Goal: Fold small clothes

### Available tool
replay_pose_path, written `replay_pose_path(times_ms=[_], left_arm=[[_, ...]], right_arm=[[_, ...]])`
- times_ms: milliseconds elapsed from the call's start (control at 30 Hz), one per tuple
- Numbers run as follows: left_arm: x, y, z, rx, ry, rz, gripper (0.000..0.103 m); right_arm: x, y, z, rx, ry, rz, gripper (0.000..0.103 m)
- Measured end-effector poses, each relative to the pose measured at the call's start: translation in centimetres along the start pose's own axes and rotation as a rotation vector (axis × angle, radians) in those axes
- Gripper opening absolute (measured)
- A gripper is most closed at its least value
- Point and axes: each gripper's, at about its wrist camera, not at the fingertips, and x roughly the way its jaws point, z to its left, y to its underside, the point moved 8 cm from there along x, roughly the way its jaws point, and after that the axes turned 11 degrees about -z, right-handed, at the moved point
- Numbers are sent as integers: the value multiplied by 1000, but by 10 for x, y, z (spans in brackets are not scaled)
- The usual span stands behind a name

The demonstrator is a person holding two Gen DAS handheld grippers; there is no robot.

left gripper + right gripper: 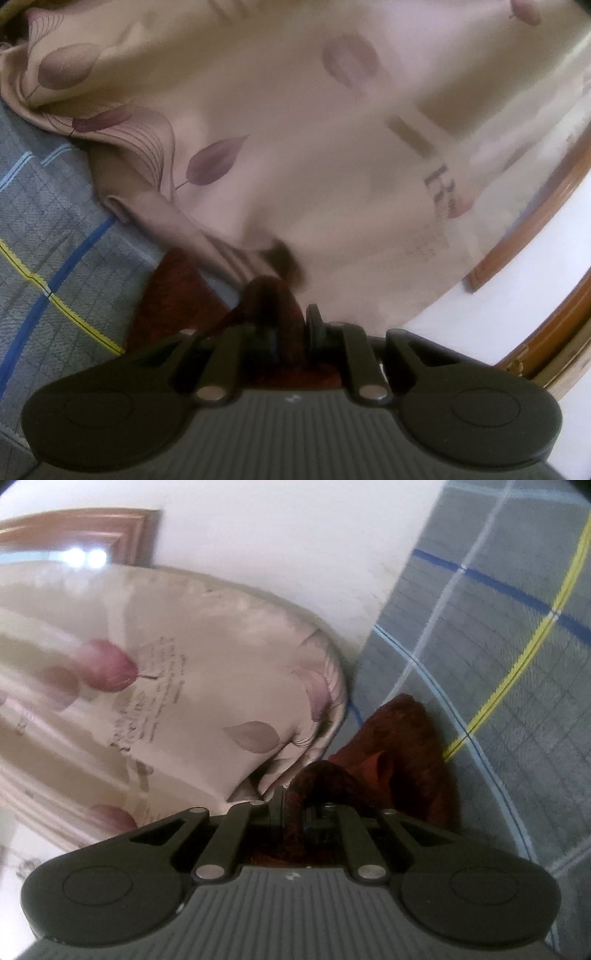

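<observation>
A small dark red garment [173, 295] lies on a grey checked bed sheet [48, 206]. My left gripper [291, 328] is shut on a bunched edge of it, which rises between the jaws. In the right wrist view the same red garment [413, 746] lies crumpled on the sheet [517, 720]. My right gripper [293, 812] is shut on a rolled fold of it that arches up between the jaws. Both views are motion-blurred.
A beige pillow with purple leaf print [258, 122] lies just beyond the garment and also shows in the right wrist view [166, 686]. A white wall [277, 535] and a brown wooden frame [546, 218] stand behind it.
</observation>
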Motion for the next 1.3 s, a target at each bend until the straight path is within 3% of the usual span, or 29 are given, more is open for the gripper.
replay_pose_path(times_ms=[33,67,100,167,267,300,367,467,567,667,800,933,1033,1167,1233,1267,1300], left_arm=[[3,0,1,0,-4,7,25],[6,1,1,-6,-5,14,42],[7,-1,1,-12,-2,6,70],[3,-8,-2,-4,-12,-70,103],[-4,-22,-9,-27,51,-156,103],[-5,-26,-10,-20,47,-163,103],[-5,-30,-11,25,13,-152,103],[-9,-27,-12,97,2,-105,103],[-14,-16,-7,202,-8,-23,103],[-19,-5,0,246,12,29,103],[-7,7,5,315,-24,106,103],[13,19,1,402,-26,159,102],[29,22,4,488,-108,154,95],[46,18,24,479,-233,149,87],[51,18,43,469,-338,154,73],[52,18,53,450,-372,155,73],[51,16,63,417,-393,145,73]], right_arm=[[3,0,-3,2,12,-3,15],[6,0,-4,8,19,-5,18],[9,1,-6,16,23,-6,19],[14,-1,-9,28,44,-16,25],[16,-5,-8,41,43,-47,49],[16,-7,-6,41,46,-64,63],[12,-13,-4,52,40,-107,77],[0,-22,4,31,10,-145,77],[-14,-22,11,-100,43,-137,77],[-27,-13,21,-299,74,-117,72],[-21,0,43,-529,76,-66,35],[6,13,64,-674,61,-11,29],[32,18,65,-755,96,22,29],[60,11,42,-762,185,29,29],[68,7,24,-773,263,33,29],[70,7,16,-769,290,38,26],[71,5,8,-757,318,34,14]])
